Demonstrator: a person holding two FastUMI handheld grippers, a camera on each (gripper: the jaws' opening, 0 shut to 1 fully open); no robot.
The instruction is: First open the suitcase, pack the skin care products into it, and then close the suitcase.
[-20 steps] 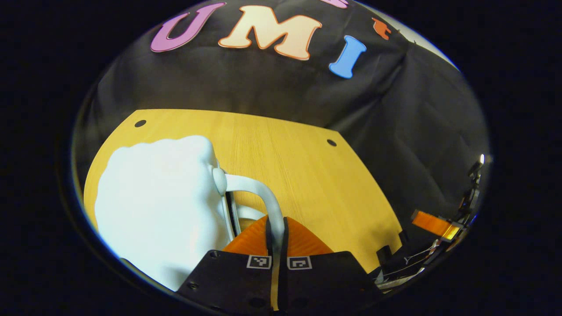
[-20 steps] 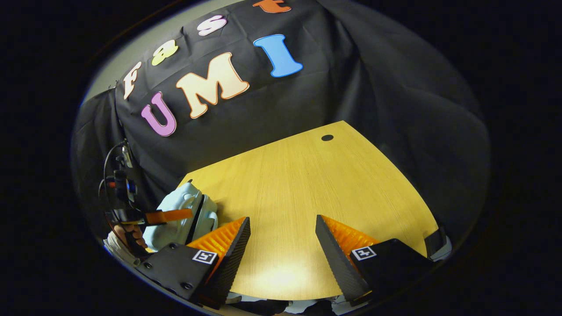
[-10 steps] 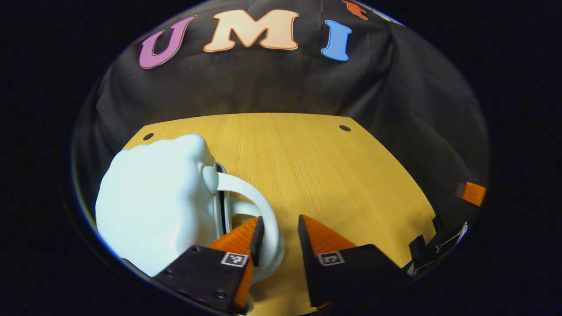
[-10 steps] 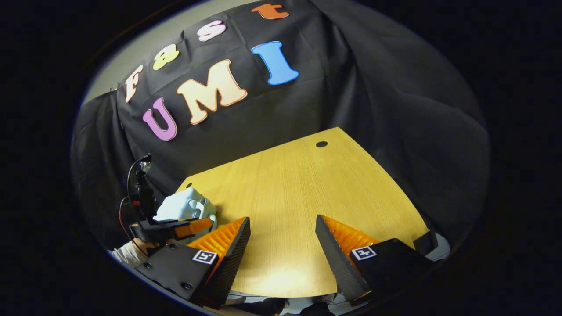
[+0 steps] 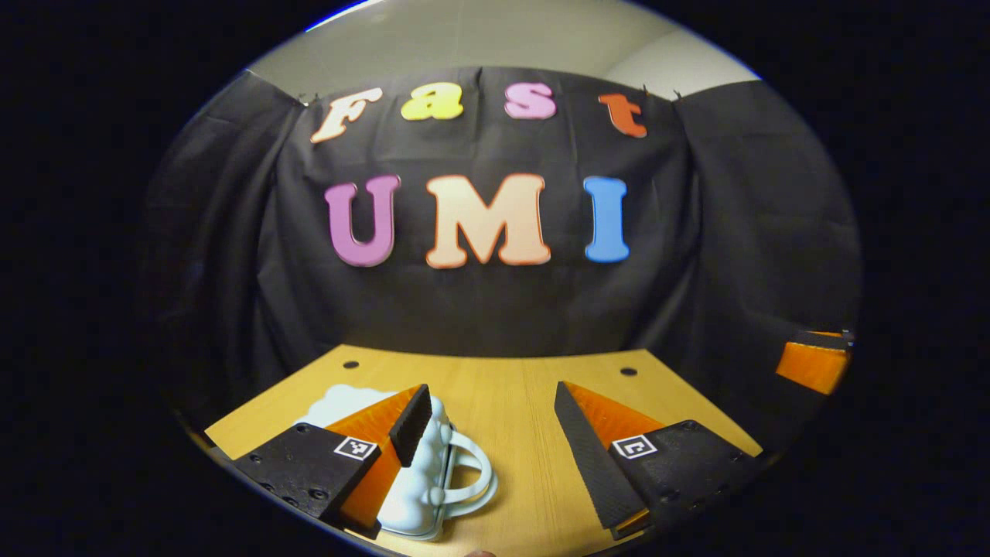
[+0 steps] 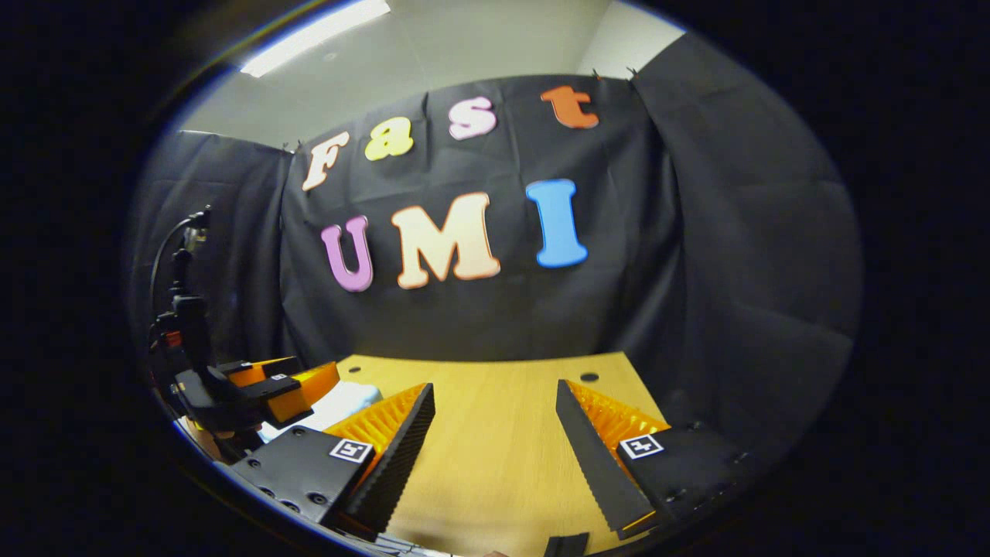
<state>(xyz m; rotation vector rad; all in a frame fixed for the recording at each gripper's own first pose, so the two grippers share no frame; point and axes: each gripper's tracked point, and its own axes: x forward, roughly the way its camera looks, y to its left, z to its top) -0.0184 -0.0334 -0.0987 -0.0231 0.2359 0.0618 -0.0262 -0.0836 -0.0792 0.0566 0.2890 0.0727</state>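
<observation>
Suitcase [image 5: 421, 483], small, pale and bumpy-shelled, lies on the yellow wooden worktop [image 5: 518, 418] in the left gripper view, low and left of centre, with its looped white handle [image 5: 472, 480] pointing toward the middle of the worktop. Its two halves look closed together along a dark seam beside the handle. The left tongs [image 5: 489, 433] are spread wide; one finger sits in front of the suitcase and hides part of its shell, but whether it touches the shell cannot be told, and the other finger is over bare wood well to the side of the handle. Nothing is between the two fingers except the worktop. At the far right edge of that view a part of the right tongs shows against the black cloth wall [image 5: 479, 309]. In the right gripper view, the right tongs [image 6: 495, 425] are also spread wide, with only bare worktop [image 6: 495, 449] between the fingers. To the lower left there, the left tongs [image 6: 290, 387] appear farther off with cables rising behind them, and a pale patch of the suitcase [image 6: 340, 402] shows just beneath and beside them. Two small dark holes [image 5: 351, 363] mark the worktop's far edge near the cloth.
</observation>
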